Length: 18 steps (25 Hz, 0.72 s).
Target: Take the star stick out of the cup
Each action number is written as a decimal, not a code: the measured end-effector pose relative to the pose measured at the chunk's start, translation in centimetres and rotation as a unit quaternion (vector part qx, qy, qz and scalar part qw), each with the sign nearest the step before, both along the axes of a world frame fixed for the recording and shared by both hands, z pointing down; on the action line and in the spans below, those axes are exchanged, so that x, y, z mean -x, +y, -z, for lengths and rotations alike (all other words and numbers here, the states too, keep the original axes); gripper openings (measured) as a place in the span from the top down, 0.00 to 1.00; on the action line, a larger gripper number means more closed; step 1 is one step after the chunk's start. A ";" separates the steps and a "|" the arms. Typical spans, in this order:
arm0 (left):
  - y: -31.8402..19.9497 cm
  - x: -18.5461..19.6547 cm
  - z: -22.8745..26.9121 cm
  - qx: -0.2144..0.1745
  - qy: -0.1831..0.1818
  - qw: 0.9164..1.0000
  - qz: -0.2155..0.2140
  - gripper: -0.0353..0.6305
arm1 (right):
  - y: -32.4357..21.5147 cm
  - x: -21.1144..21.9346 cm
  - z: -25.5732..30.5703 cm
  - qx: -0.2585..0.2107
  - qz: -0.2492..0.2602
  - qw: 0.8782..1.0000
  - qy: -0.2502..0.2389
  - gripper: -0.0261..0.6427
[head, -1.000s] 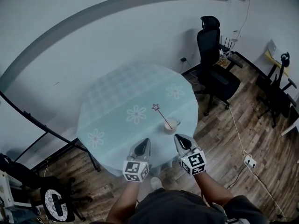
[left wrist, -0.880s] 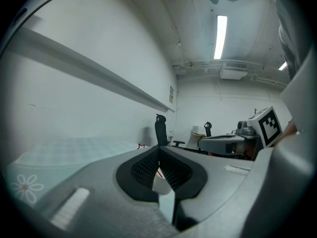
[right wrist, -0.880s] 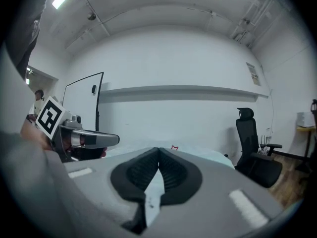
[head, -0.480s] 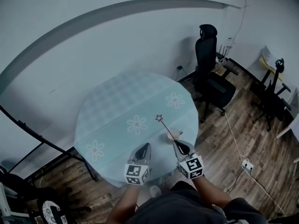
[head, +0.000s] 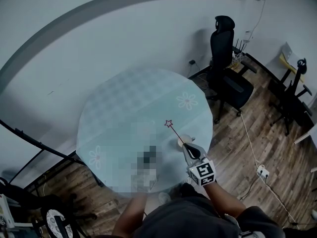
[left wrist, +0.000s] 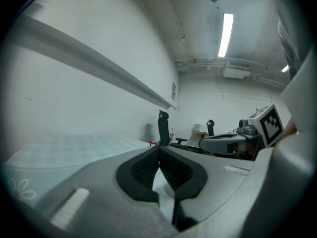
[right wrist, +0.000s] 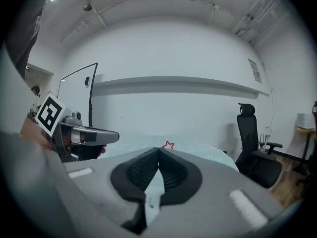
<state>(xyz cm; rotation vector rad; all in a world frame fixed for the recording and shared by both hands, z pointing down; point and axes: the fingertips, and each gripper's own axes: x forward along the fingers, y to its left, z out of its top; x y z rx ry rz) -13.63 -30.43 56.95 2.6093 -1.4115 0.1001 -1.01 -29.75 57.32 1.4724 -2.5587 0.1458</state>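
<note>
We hold the left gripper [left wrist: 159,150] and the right gripper [head: 189,148] with jaws pressed together, gripping nothing. The star stick [head: 174,131] leans in the cup [head: 182,142] at the table's [head: 124,98] near right edge, just beyond our right gripper.

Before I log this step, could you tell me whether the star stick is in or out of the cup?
In: the star stick slants up from inside the cup, star end free.

A round table [head: 124,98] under a pale, flower-printed cloth stood on a wood-plank floor [head: 228,150] by a white wall [head: 99,38], with a black office chair [head: 225,63] beyond it, while a ceiling strip light [left wrist: 225,33] glowed overhead.
</note>
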 end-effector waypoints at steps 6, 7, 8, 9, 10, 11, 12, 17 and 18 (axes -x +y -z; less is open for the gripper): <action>-1.7 -0.8 -1.2 0.011 -0.016 1.000 0.004 0.94 | -2.6 0.4 -1.5 0.033 0.027 0.999 -0.015 0.96; -2.0 -0.9 -1.3 0.012 -0.013 1.000 0.006 0.94 | -3.1 0.5 -1.9 0.038 0.032 0.999 -0.010 0.96; -2.3 -0.9 -1.4 0.014 -0.012 1.000 0.009 0.94 | -3.6 0.6 -2.4 0.044 0.035 0.998 -0.003 0.96; -2.6 -1.0 -1.5 0.015 -0.011 1.000 0.011 0.94 | -3.9 0.6 -2.9 0.050 0.038 0.998 0.003 0.96; -2.8 -1.0 -1.6 0.017 -0.011 1.000 0.014 0.94 | -4.3 0.6 -3.4 0.056 0.039 0.998 0.010 0.96; -3.1 -1.0 -1.8 0.019 -0.011 1.000 0.017 0.94 | -4.7 0.6 -3.9 0.063 0.040 0.997 0.018 0.96; -3.4 -0.9 -2.0 0.022 -0.011 0.999 0.020 0.94 | -5.1 0.6 -4.4 0.068 0.042 0.996 0.027 0.96; -4.0 -0.5 -3.2 0.037 -0.002 0.999 0.038 0.94 | -6.7 0.8 -7.5 0.095 0.058 0.991 0.069 0.94; -4.2 -0.5 -3.3 0.039 0.000 0.998 0.042 0.94 | -7.1 0.9 -8.1 0.101 0.061 0.990 0.076 0.91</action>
